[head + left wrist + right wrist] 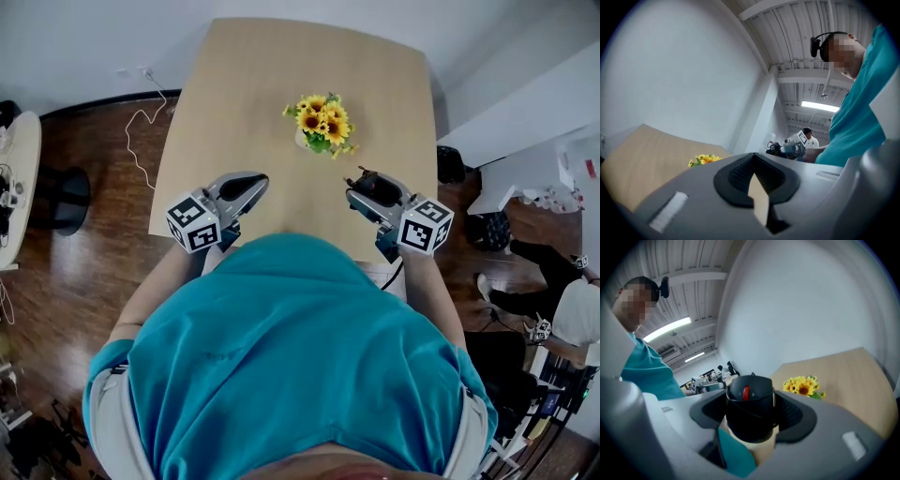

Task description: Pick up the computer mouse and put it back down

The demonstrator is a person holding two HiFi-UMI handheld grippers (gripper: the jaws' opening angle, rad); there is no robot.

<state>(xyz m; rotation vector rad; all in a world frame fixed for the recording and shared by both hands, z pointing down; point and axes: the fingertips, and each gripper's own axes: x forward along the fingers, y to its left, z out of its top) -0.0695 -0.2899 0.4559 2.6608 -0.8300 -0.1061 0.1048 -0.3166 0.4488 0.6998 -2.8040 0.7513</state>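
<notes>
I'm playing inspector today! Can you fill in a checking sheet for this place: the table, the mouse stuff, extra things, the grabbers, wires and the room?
Surface: light wooden table.
Job's things: black computer mouse with a red wheel, between the right gripper's jaws.
Clutter: sunflowers near the table's middle.
Grippers: left gripper shut, nothing in it; right gripper shut on the computer mouse.
Cables: white cable on the floor, left of the table.
Surroundings: dark wooden floor, white wall, another person at the right edge.
</notes>
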